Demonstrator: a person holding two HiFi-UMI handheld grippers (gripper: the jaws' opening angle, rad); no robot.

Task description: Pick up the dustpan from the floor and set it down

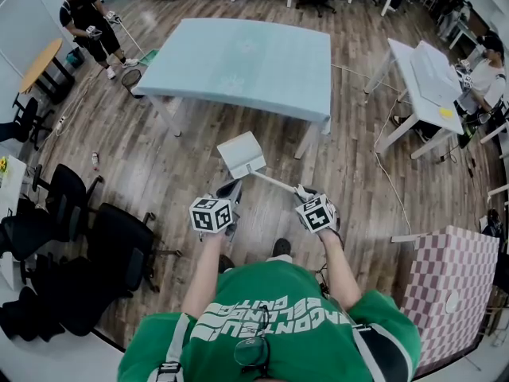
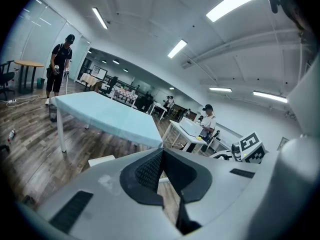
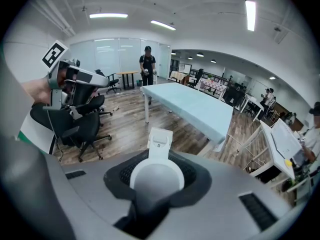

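The white dustpan sits low over the wood floor just in front of the blue table's legs; whether it touches the floor I cannot tell. Its long white handle runs back to my right gripper, which is shut on the handle's end. In the right gripper view the round handle fills the gap between the dark pads, with the dustpan beyond. My left gripper hovers just left of the handle, shut and holding nothing. In the left gripper view its tips meet, with the dustpan behind them.
A light blue table stands right behind the dustpan. Black office chairs crowd the left. White desks and a seated person are at the right, with a pink checkered box at the near right. Another person stands at the far left.
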